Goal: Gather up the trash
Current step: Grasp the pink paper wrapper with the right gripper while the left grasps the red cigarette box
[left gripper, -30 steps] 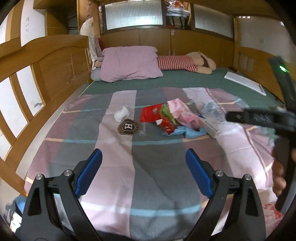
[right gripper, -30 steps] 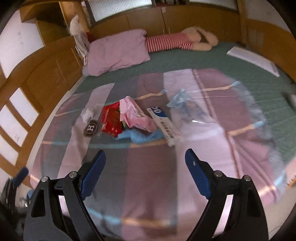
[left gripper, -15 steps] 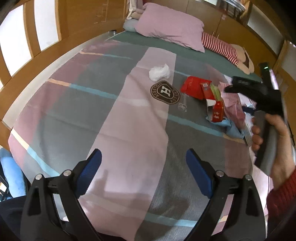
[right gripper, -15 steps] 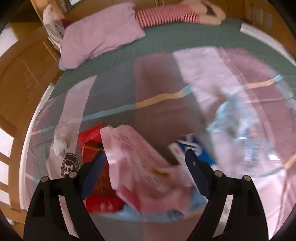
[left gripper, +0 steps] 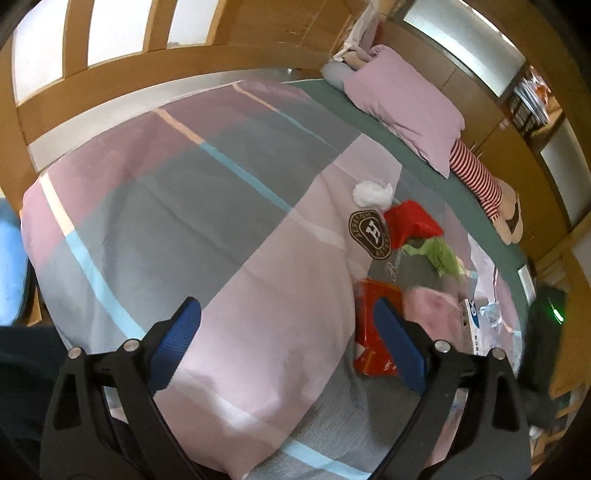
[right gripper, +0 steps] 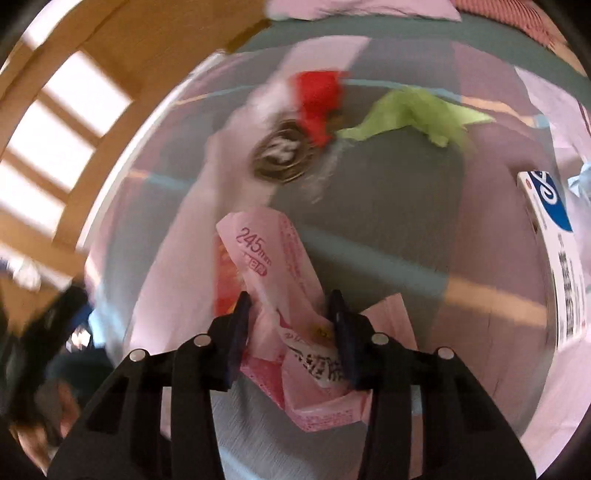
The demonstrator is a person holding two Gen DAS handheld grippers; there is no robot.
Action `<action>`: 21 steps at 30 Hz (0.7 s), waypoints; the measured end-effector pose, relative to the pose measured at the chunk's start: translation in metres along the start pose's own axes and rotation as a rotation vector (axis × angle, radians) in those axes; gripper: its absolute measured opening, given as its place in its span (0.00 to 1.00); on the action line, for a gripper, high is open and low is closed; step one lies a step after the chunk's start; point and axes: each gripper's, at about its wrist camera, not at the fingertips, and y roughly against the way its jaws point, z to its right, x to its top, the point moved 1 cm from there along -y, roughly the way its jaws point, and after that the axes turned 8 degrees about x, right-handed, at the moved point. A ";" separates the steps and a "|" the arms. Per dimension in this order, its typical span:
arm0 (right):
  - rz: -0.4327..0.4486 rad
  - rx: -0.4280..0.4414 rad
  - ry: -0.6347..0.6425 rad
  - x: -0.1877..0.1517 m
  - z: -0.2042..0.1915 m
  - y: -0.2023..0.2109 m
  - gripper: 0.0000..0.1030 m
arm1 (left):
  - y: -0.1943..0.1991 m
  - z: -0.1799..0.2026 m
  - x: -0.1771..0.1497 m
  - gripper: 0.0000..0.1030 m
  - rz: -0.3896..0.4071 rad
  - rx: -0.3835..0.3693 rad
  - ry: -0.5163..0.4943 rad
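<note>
Right tongs (right gripper: 291, 325) dropped, closing on pink wrapper (right gripper: 269, 266) | left tongs (left gripper: 288, 332) wide

It's a home bedroom: a bed (left gripper: 229, 206) with checked quilt, a lilac pillow (left gripper: 406, 110), and wood-panelled walls (left gripper: 258, 33).

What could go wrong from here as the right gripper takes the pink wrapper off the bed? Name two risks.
1. The right gripper is closing on the crumpled pink wrapper; thin, slippery film like this may slide out when lifted.
2. An orange-red packet lies against the wrapper and could be dragged along or knocked aside.
</note>
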 end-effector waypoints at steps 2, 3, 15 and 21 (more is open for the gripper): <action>0.065 0.028 -0.026 -0.008 -0.001 0.022 0.42 | -0.003 0.003 0.000 0.92 -0.012 0.005 -0.008; 0.082 0.026 -0.035 -0.007 0.000 0.027 0.42 | -0.006 0.005 -0.001 0.92 -0.022 0.008 -0.022; 0.429 -0.075 -0.238 -0.070 0.028 0.124 0.40 | -0.035 0.108 -0.023 0.93 -0.099 -0.002 -0.415; 0.459 -0.080 -0.323 -0.105 0.039 0.128 0.39 | -0.074 0.159 -0.043 0.93 -0.122 0.078 -0.592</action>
